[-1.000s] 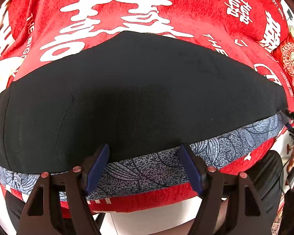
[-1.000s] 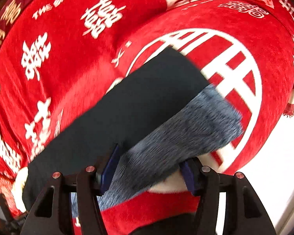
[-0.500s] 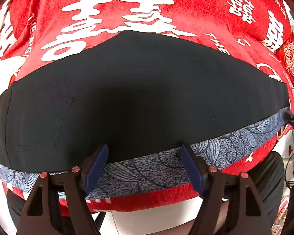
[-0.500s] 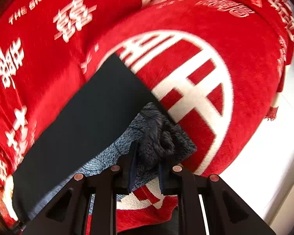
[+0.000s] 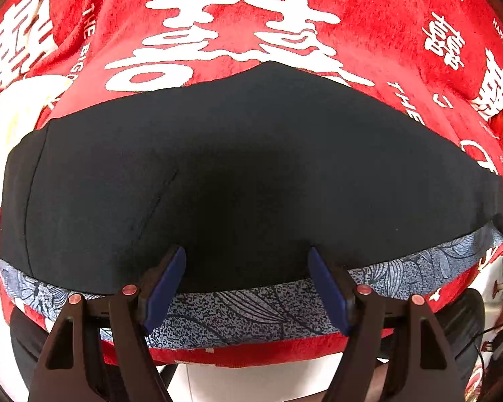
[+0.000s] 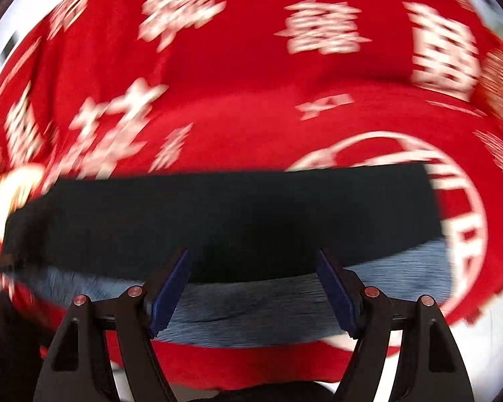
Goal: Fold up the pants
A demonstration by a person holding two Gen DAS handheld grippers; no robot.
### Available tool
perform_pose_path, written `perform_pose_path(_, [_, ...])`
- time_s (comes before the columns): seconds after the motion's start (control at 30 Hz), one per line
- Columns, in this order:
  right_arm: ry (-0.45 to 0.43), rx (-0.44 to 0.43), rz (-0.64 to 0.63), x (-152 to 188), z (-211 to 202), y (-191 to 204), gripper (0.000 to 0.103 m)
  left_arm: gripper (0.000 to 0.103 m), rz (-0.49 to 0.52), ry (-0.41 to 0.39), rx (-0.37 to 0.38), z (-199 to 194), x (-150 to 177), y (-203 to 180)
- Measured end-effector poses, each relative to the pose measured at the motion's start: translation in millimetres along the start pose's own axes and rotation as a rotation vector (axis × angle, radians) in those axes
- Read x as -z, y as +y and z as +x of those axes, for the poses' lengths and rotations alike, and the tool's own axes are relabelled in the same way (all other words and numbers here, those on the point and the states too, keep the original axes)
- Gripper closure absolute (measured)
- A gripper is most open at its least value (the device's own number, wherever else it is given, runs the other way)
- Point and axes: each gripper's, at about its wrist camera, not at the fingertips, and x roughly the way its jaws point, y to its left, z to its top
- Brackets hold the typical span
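Pants (image 6: 218, 214) motion-blurred; left end cut off.

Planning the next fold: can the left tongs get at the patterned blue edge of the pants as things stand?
Probably yes. The left tongs stand open right above the patterned blue edge of the pants, which lie flat on the red blanket, and nothing lies between the pads and that edge.

Black pants (image 5: 251, 174) flat on red blanket (image 5: 369, 43), patterned lining (image 5: 251, 315) along near edge

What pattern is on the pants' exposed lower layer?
Blue-grey speckled print with dark leaf outlines, clearest in the left wrist view.
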Motion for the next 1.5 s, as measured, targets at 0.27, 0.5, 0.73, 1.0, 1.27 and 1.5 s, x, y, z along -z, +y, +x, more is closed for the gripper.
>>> perform_pose_path(0.27, [0.103, 0.032, 0.001, 23.7, 42.6, -27.7, 0.002, 0.023, 0.042, -0.014, -0.028, 3.9, 3.4, -6.1])
perform_pose_path(0.5, [0.134, 0.122, 0.298, 42.7, 29.9, -144.3, 0.002, 0.020, 0.047, -0.017, -0.035, 6.1, 3.8, -8.2])
perform_pose_path(0.73, [0.044, 0.135, 0.271, 14.0, -4.5, -135.6, 0.003, 0.017, 0.046, -0.018, -0.050, 8.8, 3.4, -13.0])
perform_pose_path(1.0, [0.043, 0.010, 0.063, -16.5, 31.5, -48.3, 0.002, 0.017, 0.046, -0.016, -0.039, 8.7, 3.2, -11.3])
perform_pose_path(1.27, [0.057, 0.044, 0.264, 7.0, 36.0, -104.1, 0.001, 0.017, 0.066, -0.012, -0.053, 3.2, 4.0, -12.2])
perform_pose_path(1.5, [0.019, 0.176, 0.316, 30.1, -17.7, -163.3, 0.001, 0.016, 0.186, -0.041, -0.007, -8.0, 3.4, -60.5])
